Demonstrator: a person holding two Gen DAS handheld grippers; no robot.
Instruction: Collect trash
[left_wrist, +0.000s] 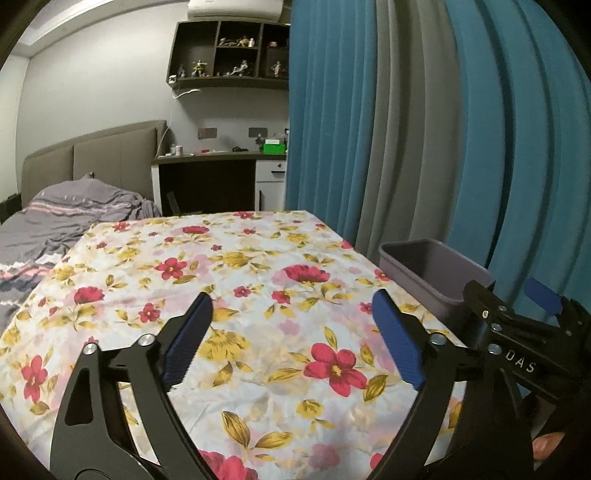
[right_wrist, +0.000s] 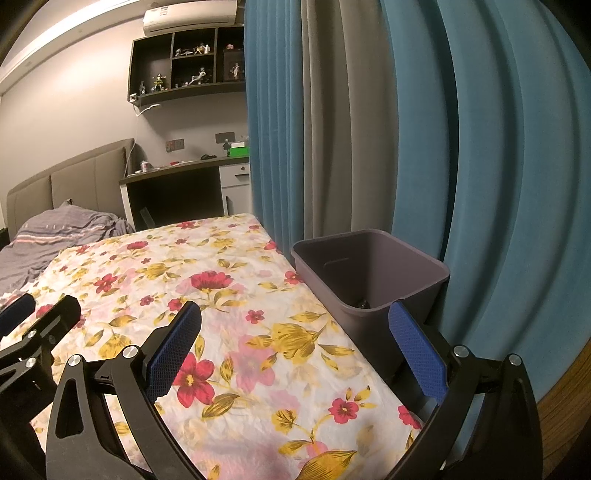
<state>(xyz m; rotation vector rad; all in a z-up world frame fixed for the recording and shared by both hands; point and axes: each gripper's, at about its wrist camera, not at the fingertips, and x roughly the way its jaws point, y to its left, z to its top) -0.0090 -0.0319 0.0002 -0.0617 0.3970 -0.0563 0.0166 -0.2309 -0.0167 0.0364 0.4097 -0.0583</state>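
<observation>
A grey-purple plastic bin (right_wrist: 373, 273) stands beside the table's right edge, in front of the curtain; something small and dark lies at its bottom (right_wrist: 364, 304). The bin also shows in the left wrist view (left_wrist: 432, 273). My left gripper (left_wrist: 291, 314) is open and empty above the flowered tablecloth (left_wrist: 221, 266). My right gripper (right_wrist: 295, 321) is open and empty above the tablecloth (right_wrist: 229, 295), its right finger (right_wrist: 417, 354) in front of the bin's near corner. The right gripper shows at the right in the left wrist view (left_wrist: 517, 321). No loose trash shows on the cloth.
Blue and grey curtains (left_wrist: 424, 129) hang right behind the bin. A bed with grey bedding (left_wrist: 55, 221) lies left of the table. A desk (left_wrist: 218, 162) and wall shelves with figurines (left_wrist: 229, 51) stand at the far wall.
</observation>
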